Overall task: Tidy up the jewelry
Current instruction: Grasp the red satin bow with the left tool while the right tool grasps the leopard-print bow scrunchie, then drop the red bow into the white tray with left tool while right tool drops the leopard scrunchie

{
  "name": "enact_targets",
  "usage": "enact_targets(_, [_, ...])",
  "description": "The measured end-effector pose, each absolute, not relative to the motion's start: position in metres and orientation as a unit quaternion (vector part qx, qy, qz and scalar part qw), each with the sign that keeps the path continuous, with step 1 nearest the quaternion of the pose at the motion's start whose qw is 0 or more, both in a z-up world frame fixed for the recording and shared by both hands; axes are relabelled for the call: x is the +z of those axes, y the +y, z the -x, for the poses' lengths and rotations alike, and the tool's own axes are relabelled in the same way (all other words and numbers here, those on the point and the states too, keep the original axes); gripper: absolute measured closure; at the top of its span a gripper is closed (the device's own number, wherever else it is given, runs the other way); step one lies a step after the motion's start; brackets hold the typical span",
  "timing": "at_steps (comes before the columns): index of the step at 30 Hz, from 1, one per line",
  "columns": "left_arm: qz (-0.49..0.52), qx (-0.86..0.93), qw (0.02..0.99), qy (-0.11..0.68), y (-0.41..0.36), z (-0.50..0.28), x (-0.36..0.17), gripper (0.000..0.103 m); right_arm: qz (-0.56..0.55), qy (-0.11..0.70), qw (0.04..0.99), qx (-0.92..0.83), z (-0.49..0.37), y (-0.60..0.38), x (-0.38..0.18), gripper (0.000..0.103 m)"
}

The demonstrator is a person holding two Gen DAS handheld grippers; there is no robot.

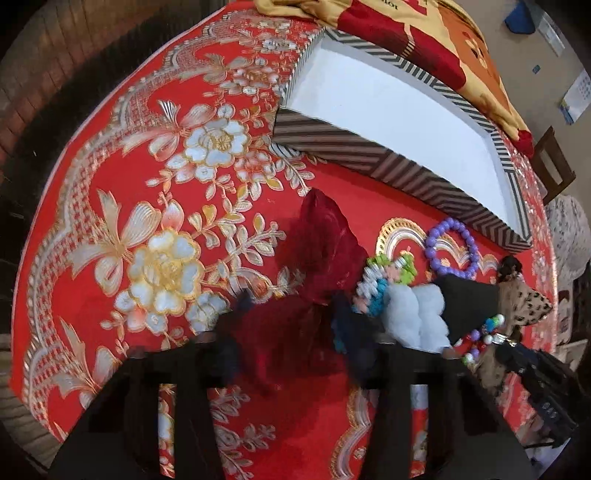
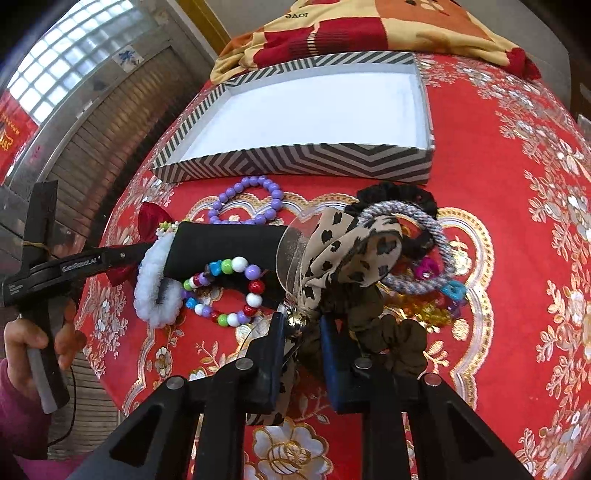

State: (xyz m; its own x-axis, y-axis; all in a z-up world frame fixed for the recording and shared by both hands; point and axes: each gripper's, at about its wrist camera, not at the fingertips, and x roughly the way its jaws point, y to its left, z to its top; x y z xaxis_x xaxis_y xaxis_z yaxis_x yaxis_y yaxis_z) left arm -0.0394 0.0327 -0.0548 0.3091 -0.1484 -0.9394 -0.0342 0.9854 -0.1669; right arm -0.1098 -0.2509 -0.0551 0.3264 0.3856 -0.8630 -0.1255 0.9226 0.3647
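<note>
In the left wrist view my left gripper (image 1: 291,332) is shut on a dark red velvet bow (image 1: 321,236) that lies on the red cloth. In the right wrist view my right gripper (image 2: 301,343) is shut on a leopard-print hair tie (image 2: 343,254) with a small silver bell, beside a black display roll (image 2: 221,247) lying on its side. A white fluffy scrunchie (image 2: 155,291) rings the roll's left end. A multicolour bead bracelet (image 2: 225,291) leans on it, and a purple bead bracelet (image 2: 243,201) lies behind. The striped box (image 2: 295,162) stands open behind them, showing a bare white floor.
A grey rope hair tie (image 2: 406,251), black scrunchie (image 2: 399,195), olive scrunchie (image 2: 391,332) and amber beads (image 2: 424,310) crowd the roll's right end. A patterned blanket (image 2: 369,33) lies behind the box. A hand (image 2: 37,332) holds the left gripper at the table's left edge.
</note>
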Motion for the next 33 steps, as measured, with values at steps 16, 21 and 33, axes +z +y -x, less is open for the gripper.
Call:
enact_targets(16, [0.11,-0.049,0.843,0.524,0.039,0.065,0.014,0.089,-0.13,0.505,0.832,0.19,0.127,-0.262,-0.007,0.088])
enact_targets(21, [0.103,-0.069,0.853,0.507,0.021,0.051,0.036,0.089,-0.136,0.477,0.847,0.19,0.117,-0.268,0.019,0.088])
enact_targets(33, [0.077,-0.09,0.858,0.499,-0.018,-0.042,0.042,0.089,-0.107,0.459,0.872,0.135,0.023,-0.277,0.034,0.088])
